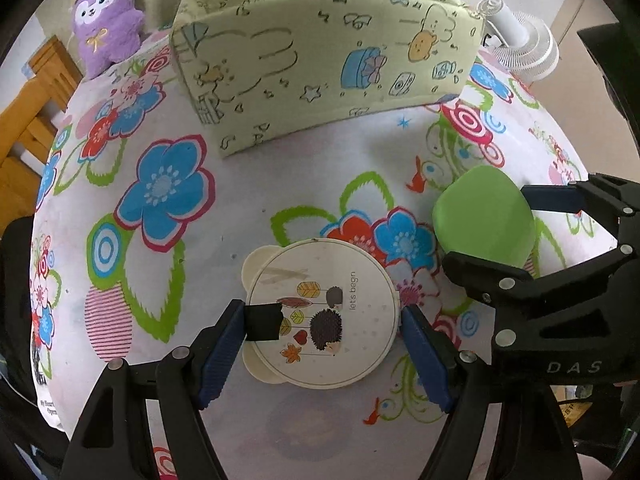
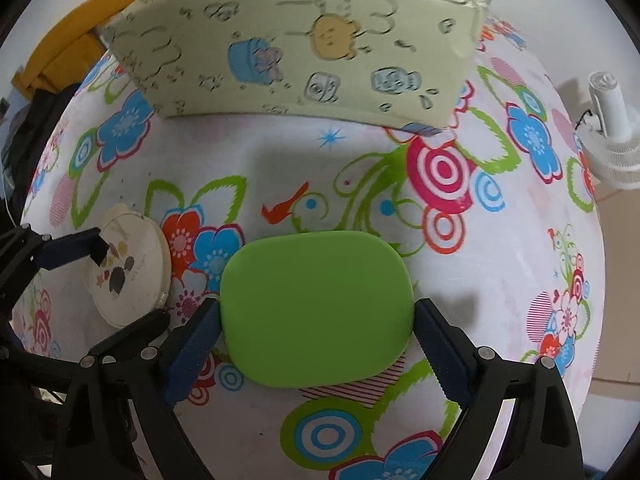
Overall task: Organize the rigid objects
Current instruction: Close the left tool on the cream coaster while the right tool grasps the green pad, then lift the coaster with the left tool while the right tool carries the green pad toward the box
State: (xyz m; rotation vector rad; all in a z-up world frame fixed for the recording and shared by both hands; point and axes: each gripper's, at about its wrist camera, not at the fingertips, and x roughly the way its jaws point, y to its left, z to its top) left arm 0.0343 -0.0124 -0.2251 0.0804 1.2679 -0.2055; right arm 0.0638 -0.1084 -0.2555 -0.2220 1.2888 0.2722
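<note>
A round cream box (image 1: 320, 280) with a hedgehog picture on its lid sits between the blue pads of my left gripper (image 1: 322, 314), which is shut on its rim; a shadow lies on the cloth beneath it. To its right is a green rounded box (image 1: 484, 216), gripped by the right gripper (image 1: 508, 232). In the right wrist view the green box (image 2: 316, 308) fills the gap of my right gripper (image 2: 316, 312), both pads against its sides. At that view's left is the round box (image 2: 128, 264) in the left gripper (image 2: 116, 284).
A pale yellow fabric bin (image 1: 320, 60) with cartoon prints stands at the back of the floral tablecloth (image 1: 168, 184). A purple plush toy (image 1: 106, 16) sits far left, a white fan (image 1: 524, 48) far right. A wooden chair (image 1: 32, 112) stands beyond the left edge.
</note>
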